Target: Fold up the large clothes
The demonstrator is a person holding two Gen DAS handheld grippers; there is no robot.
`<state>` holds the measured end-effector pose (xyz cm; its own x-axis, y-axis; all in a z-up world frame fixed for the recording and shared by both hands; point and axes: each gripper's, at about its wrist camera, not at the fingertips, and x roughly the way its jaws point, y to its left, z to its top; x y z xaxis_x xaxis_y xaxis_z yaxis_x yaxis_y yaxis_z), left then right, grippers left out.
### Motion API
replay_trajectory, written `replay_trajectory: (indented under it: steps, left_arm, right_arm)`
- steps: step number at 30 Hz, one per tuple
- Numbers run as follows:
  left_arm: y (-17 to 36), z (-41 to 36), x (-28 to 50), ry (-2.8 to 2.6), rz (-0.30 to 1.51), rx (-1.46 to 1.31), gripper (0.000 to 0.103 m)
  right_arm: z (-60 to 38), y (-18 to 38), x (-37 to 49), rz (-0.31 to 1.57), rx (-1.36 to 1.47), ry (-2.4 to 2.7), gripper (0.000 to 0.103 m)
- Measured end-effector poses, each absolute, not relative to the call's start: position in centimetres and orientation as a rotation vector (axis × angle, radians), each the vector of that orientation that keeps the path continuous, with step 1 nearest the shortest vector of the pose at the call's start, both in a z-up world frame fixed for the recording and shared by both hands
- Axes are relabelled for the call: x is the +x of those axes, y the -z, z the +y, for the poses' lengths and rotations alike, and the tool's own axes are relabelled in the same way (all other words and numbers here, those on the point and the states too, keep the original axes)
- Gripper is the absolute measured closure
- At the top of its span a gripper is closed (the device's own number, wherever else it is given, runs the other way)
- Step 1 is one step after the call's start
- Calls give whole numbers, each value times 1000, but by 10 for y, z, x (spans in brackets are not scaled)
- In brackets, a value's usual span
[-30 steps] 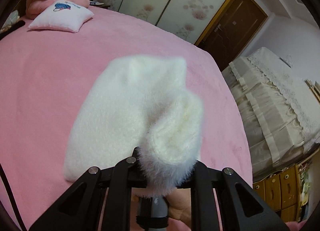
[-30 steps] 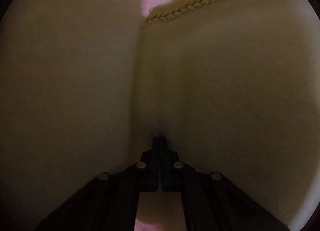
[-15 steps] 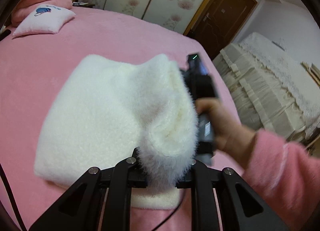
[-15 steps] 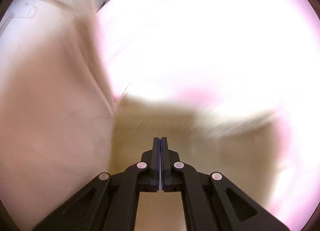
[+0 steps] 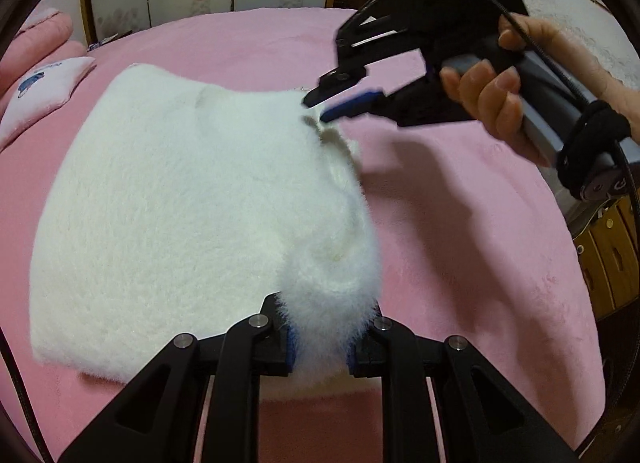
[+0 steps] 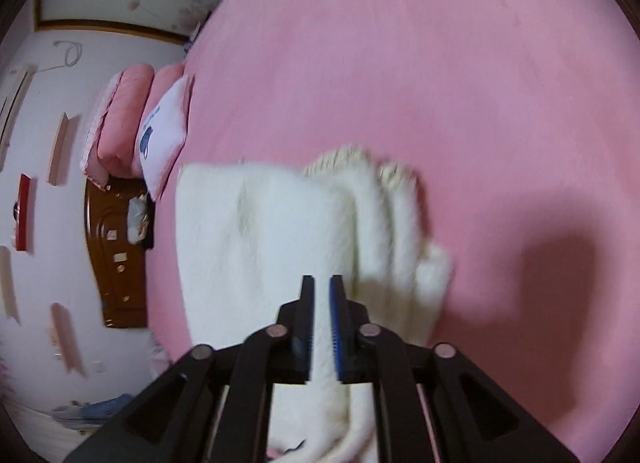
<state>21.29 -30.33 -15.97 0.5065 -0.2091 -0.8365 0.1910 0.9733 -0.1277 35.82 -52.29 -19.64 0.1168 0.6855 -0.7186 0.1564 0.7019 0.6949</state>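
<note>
Room: bedroom with floral sliding panels behind; pink bed point(image 5: 460, 263) serves as the work surface, with a pillow point(image 5: 44, 91) at its far left edge.
Garment: white fluffy sweater point(image 5: 180, 203) lies on the bed as a flat, roughly rectangular stack. One thick rolled edge rises from its near right side into the left gripper.
Left gripper: the left gripper point(image 5: 320, 337) is nearly closed, its pads clamped on the bunched near edge of the sweater. Compared with a second ago, the wad is lower and the stack beneath it lies wider and flatter on the bed.
Right gripper: the right gripper point(image 6: 322, 315) has just been opening. A second ago its jaws were shut with cloth filling the whole right wrist view; now a narrow gap shows between the pads. The left wrist view shows its tips point(image 5: 340, 99) just above the sweater's far right corner with no cloth pinched between them.
Right hand: the hand point(image 5: 492, 95) grips the handle above the bed, right of the sweater.
Change: the far corner is released and lies on the stack; only the near edge is still held.
Task status: judged, one fold is laid down. The near edge still needs lowering and releasing, and the ridged right side in the right wrist view may need smoothing.
</note>
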Motion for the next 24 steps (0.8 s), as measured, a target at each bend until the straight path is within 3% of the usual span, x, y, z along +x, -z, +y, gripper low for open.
replay_trajectory:
  steps: [2, 6, 7, 8, 13, 16, 21, 24]
  left_arm:
    - [158, -303, 212, 254, 1021, -36, 89]
    - [152, -300, 205, 286, 1010, -20, 89]
    - [150, -301, 204, 288, 1009, -18, 89]
    - [147, -301, 203, 292, 1007, -22, 89]
    - [127, -296, 202, 335, 1012, -122, 89]
    - [130, -307, 199, 397, 1045, -91, 89]
    - [165, -312, 206, 381, 1170, 1, 85]
    - [140, -296, 203, 410, 1182, -1, 68]
  right_arm:
    - [-514, 208, 357, 1480, 743, -433, 63]
    - [-478, 212, 359, 1466, 714, -404, 63]
    - [-463, 212, 365, 1461, 681, -404, 66]
    - [-457, 205, 370, 1446, 618, -404, 91]
    - [-447, 167, 360, 1278, 495, -393, 93]
    - [-469, 164, 342, 1282, 487, -257, 93]
    - [-484, 198, 339, 1341, 475, -241, 87]
    - [-492, 179, 325, 1254, 469, -168, 72]
